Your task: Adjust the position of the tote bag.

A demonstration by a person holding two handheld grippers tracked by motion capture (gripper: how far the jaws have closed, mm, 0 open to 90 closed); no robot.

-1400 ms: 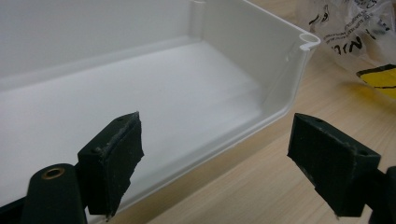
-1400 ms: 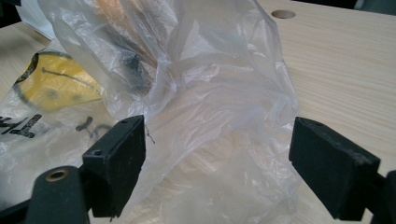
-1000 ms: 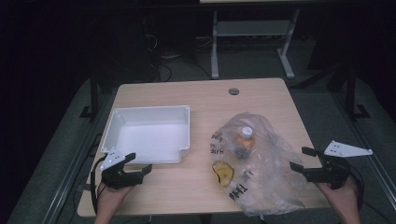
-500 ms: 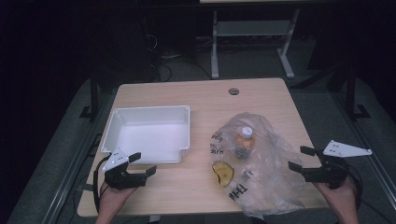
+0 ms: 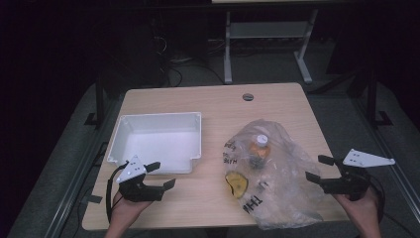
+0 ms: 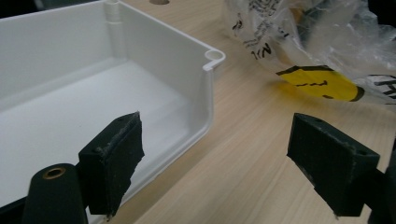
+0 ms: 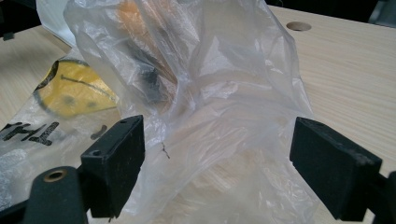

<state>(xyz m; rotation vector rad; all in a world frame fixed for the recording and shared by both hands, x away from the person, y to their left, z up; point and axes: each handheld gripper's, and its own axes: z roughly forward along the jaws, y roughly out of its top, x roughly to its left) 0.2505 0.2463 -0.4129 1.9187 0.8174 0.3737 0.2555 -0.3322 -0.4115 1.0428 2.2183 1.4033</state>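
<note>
A clear plastic bag [image 5: 277, 178] with black lettering and a yellow smiley print [image 5: 236, 183] lies crumpled on the right half of the table. Inside it stands an orange bottle with a white cap [image 5: 259, 147]. My right gripper [image 5: 316, 167] is open at the bag's right edge, and its jaws straddle a fold of the bag [image 7: 219, 140] without closing on it. A white tray [image 5: 157, 119] sits empty on the left half. My left gripper [image 5: 162, 174] is open just in front of the tray's near right corner [image 6: 212, 58], with nothing between its jaws [image 6: 224, 168].
The wooden table [image 5: 208, 99] has a round cable hole [image 5: 247, 96] near its far edge. Bare tabletop lies between the tray and the bag. A metal stand [image 5: 267, 34] is on the dark floor beyond the table.
My left gripper has edged a little to the right along the tray's front. The right gripper, the bag and the tray have stayed where they were.
</note>
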